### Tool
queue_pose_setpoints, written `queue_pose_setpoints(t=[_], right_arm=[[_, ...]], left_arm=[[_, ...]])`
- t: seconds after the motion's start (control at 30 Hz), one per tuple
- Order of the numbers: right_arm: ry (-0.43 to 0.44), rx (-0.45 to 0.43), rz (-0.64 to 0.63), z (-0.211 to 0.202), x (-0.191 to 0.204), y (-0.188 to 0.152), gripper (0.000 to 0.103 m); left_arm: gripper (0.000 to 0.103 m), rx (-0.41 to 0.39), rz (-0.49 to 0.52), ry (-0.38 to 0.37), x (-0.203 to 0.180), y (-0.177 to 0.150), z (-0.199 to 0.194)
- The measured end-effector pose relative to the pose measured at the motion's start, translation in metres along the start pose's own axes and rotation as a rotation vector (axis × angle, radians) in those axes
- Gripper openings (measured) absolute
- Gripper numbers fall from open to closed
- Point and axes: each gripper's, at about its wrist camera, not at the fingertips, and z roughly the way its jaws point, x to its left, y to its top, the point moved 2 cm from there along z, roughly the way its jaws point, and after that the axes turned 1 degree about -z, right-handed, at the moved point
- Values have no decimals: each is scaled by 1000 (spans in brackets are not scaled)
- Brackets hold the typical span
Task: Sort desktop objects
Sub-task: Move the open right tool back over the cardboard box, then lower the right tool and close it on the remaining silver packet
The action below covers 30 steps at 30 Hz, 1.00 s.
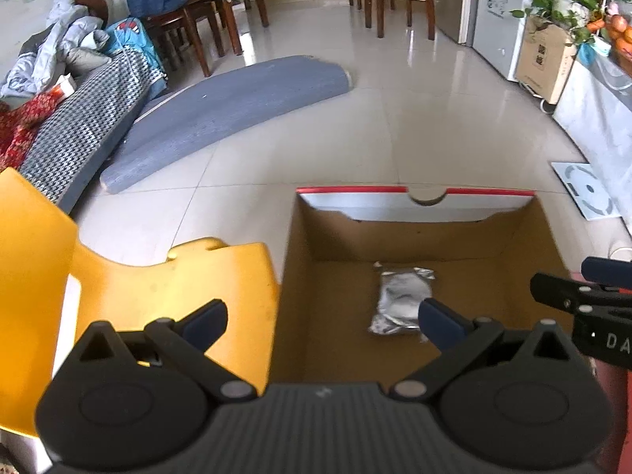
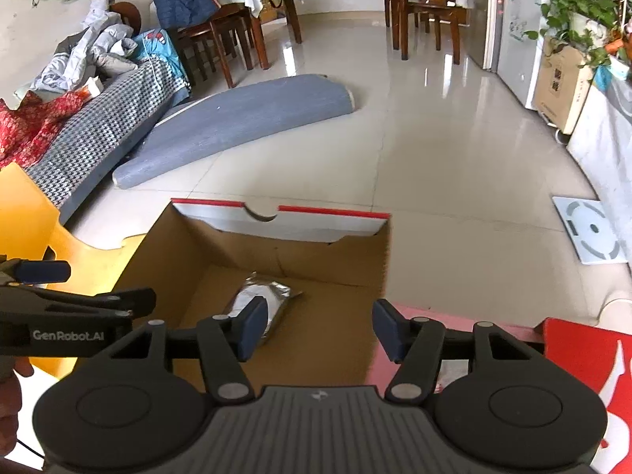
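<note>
An open brown cardboard box (image 1: pixel 525 237) (image 2: pixel 355 260) with a red-edged white flap stands in front of me. A silver foil pouch (image 1: pixel 401 300) (image 2: pixel 262 302) lies flat on its floor. My left gripper (image 1: pixel 322 322) is open and empty, hovering over the box's left wall, one blue pad above the yellow chair and the other near the pouch. My right gripper (image 2: pixel 320 326) is open and empty over the box's near right corner. Each gripper shows at the edge of the other's view: the right gripper (image 1: pixel 592 292) and the left gripper (image 2: pixel 79 296).
A yellow plastic chair (image 1: pixel 138 284) (image 2: pixel 31 221) stands left of the box. A red printed surface (image 2: pixel 580 359) lies at the right. Beyond are a tiled floor, a grey-blue mat (image 1: pixel 237 114), a sofa with clothes (image 1: pixel 79 118), wooden chairs, a fridge and a white scale (image 2: pixel 588 229).
</note>
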Motion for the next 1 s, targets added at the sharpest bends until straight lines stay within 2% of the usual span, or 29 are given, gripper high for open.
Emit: queue_pose_setpoints(t=[0.27,0.53,0.87,0.97,1.0], right_arm=[[28,71,31,27,16,0,59],[10,127,90,55,24,-3,59],[9,192,122,84,38,-4,59],[-5,199,117,93,45,-3,61],[-8,203,122,96,46,-2,66]], left_arm=[[103,30,25,53,10,-6,17],[103,58,28,86,20,-4,34],[103,59,136,123,37,2,47],[103,76,106,114,45,2,50],[103,84,92,109,48,2,52]])
